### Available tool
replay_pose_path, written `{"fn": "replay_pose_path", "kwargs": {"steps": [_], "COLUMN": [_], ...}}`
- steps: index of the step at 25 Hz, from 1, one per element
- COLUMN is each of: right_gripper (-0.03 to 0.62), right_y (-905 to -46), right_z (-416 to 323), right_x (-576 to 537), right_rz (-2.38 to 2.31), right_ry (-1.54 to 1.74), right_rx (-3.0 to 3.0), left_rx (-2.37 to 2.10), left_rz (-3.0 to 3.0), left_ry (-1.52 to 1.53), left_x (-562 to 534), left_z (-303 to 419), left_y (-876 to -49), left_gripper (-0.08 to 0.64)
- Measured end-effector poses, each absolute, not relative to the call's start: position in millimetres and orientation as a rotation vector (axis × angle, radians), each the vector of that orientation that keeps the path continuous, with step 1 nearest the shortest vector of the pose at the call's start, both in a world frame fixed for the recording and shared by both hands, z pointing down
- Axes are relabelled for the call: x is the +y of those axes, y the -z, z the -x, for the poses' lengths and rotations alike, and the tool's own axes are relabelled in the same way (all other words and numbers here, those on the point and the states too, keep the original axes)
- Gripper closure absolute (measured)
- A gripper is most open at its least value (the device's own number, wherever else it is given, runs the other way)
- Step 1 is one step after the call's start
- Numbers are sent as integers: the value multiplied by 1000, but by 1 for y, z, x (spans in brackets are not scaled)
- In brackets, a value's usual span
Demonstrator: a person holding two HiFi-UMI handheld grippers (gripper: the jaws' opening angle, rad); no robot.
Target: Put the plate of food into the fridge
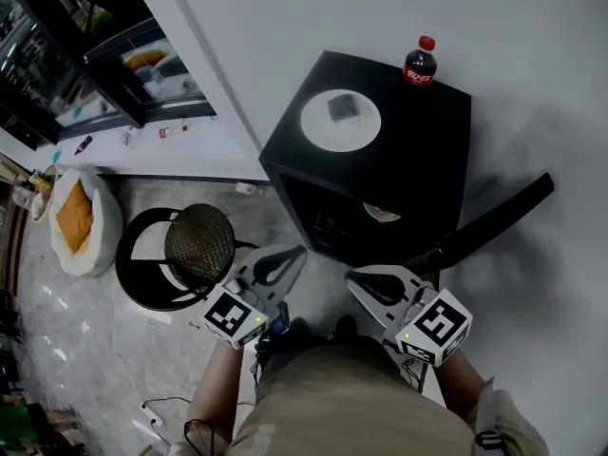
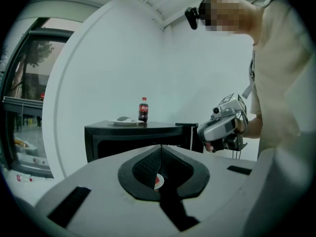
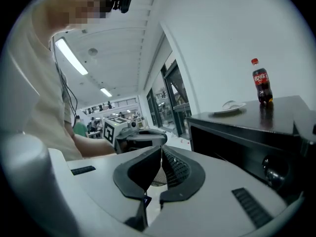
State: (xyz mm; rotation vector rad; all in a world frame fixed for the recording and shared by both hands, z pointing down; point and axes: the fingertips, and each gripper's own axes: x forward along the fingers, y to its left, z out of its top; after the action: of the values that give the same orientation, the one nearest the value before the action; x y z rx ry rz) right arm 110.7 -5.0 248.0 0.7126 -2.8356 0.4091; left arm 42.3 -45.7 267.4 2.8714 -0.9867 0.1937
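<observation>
Left gripper (image 1: 288, 257) and right gripper (image 1: 358, 279): jaws closed, empty, both short of the fridge (image 1: 432, 150). Plate of food (image 1: 340, 120) sits on the fridge top, near a cola bottle (image 1: 419, 63). Risk: a careless lift tilts the plate, spilling food, or topples the bottle.

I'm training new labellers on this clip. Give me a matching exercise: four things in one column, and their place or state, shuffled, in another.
1. white round plate of food
2. red-capped dark cola bottle
3. round black stool with woven seat
4. black fridge door

A. on the floor beside the black fridge
B. swung open
C. upright at the fridge top's edge
D. flat on the fridge top

Pairs: 1-D, 2-C, 3-A, 4-B
</observation>
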Motion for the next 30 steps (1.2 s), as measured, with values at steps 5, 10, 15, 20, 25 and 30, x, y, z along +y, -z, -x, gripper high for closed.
{"fn": "replay_pose_path", "kwargs": {"steps": [5, 10, 15, 20, 25, 30], "right_gripper": [569, 569, 569, 569, 569, 569], "right_y": [-234, -219, -196, -183, -181, -189], "right_z": [-110, -104, -97, -82, -75, -81], "right_x": [-20, -49, -87, -122, -155, -174], "right_rz": [-755, -893, -1115, -1201, -1242, -1227], "right_ry": [-423, -406, -318, -265, -137, -1], "right_rx": [-2842, -2803, -2685, -2558, -2404, -2226], "left_rx": [-977, -880, -665, -472, -368, -298], "left_rz": [-2881, -2905, -2911, -2915, -2908, -2905], "left_ry": [-36, 42, 93, 129, 144, 136], "left_x": [-64, -86, -101, -114, -128, -130], "left_z": [-42, -32, -23, -6, 3, -6], "left_y": [-243, -241, -245, -249, -249, -254], "left_gripper": [548, 548, 548, 548, 548, 548]}}
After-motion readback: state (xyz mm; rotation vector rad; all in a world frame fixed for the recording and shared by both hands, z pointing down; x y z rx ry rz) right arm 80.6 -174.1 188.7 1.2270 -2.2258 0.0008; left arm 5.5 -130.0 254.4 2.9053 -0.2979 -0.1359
